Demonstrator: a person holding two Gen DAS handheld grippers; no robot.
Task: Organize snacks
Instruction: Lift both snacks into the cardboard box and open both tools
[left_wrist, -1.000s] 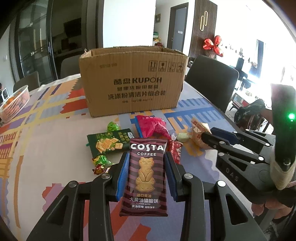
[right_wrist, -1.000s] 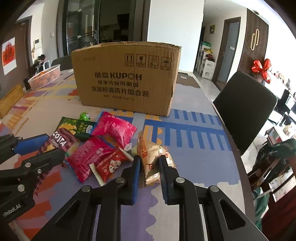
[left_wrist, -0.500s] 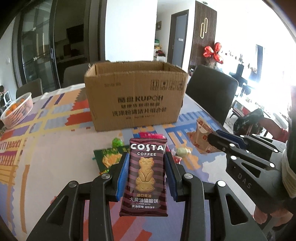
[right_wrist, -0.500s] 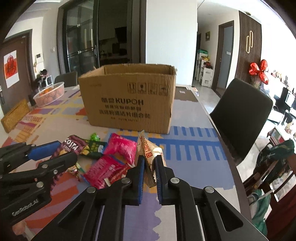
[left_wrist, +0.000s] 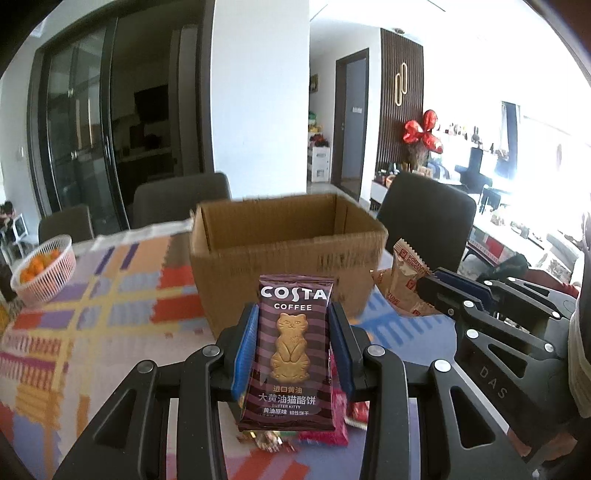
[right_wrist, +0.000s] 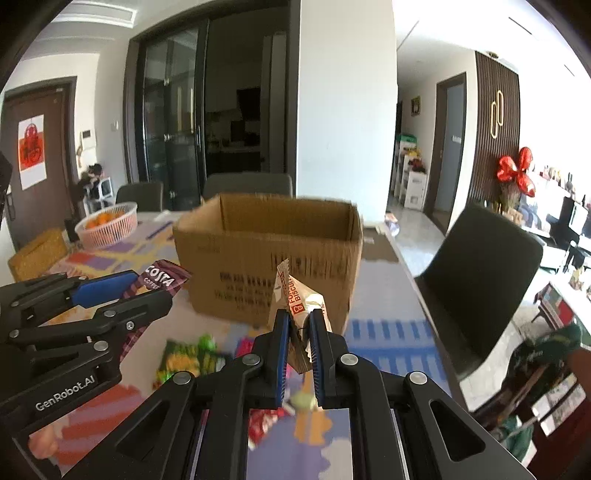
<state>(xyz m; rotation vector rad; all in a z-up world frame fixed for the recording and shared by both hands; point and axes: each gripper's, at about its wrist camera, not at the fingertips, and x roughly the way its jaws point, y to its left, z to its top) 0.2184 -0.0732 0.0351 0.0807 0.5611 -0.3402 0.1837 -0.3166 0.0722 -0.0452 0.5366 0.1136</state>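
Rising since a second ago, both packets now hung above the surface, level with the open cardboard box. The left hand-held gripper stayed clamped on the Costa biscuit packet; the right hand-held gripper, having tightened, pinched the tan biscuit packet.

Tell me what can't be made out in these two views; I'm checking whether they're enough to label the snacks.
- Cardboard box: its floor is hidden by the front wall in both views, so its contents can't be told.
- Box print: motion-blurred, unreadable.
- Loose snacks on the table: blurred, partly behind the right gripper.
- Beige biscuit packet: lower part hidden between the jaws.
- Cat biscuit packet hides snacks below the left gripper.
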